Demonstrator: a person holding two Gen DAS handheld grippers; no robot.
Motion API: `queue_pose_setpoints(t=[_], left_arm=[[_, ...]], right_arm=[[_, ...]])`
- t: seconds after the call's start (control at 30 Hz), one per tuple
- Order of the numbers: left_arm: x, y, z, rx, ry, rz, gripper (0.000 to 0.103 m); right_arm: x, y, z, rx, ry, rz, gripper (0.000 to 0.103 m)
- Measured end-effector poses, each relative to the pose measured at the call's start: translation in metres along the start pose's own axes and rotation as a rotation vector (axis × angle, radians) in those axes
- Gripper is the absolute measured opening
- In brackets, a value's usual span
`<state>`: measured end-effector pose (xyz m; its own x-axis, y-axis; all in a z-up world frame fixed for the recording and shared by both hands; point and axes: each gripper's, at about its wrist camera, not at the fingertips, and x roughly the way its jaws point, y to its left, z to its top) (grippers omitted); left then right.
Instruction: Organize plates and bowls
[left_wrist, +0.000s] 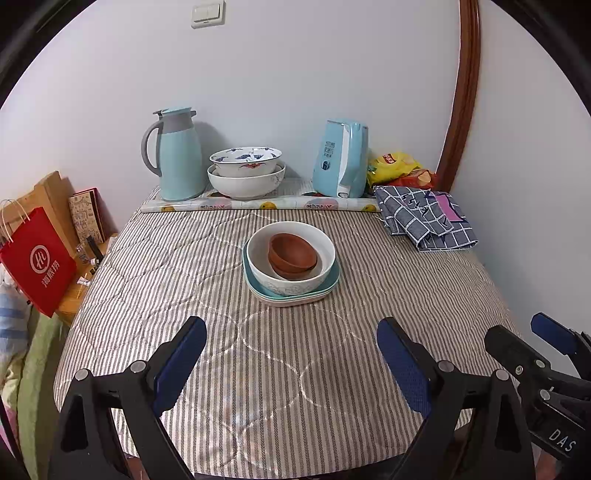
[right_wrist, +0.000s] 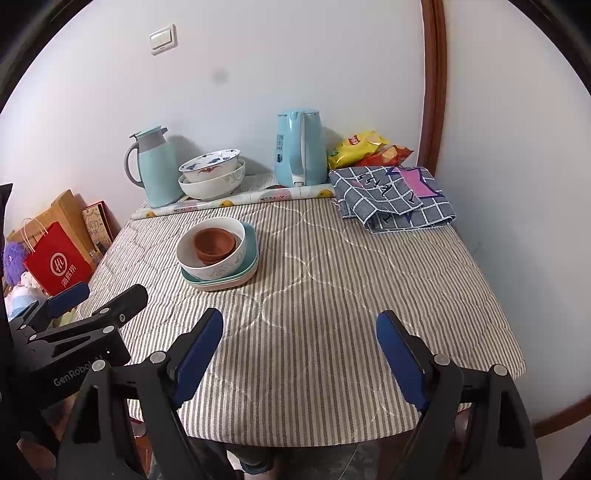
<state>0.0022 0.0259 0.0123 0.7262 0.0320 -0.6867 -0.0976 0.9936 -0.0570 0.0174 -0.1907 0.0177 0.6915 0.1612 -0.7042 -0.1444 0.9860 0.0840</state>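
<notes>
While you hold both tools above the near edge of the striped table (left_wrist: 184, 258), left gripper (left_wrist: 291, 354) has its jaws spread, nothing between them. Mid-table: two brown bowls (left_wrist: 292, 254) nested inside a white bowl (left_wrist: 291, 258), which sits on stacked plates (left_wrist: 295, 295), teal over pale pink. Back by the wall, two patterned white bowls (left_wrist: 246, 173) are nested between thermos (left_wrist: 177, 155) and kettle (left_wrist: 341, 158). Right gripper (right_wrist: 299, 343) is also wide, empty.

Two small bowls (left_wrist: 292, 255) sit nested in a bigger bowl (left_wrist: 291, 260) on stacked plates (left_wrist: 295, 293), mid-tabletop (left_wrist: 184, 295). Behind, a jug (left_wrist: 176, 153), two more bowls (left_wrist: 245, 175) and a kettle (left_wrist: 340, 158) line the wall.
</notes>
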Motion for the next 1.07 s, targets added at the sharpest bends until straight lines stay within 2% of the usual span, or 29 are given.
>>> queue_pose_setpoints(t=[1.07], left_arm=[[0.0004,0.0002,0.0052,-0.003,0.002,-0.030,0.094]], right_arm=[[-0.0017,0.0007,0.0003,-0.008,0.004,-0.002,0.084]])
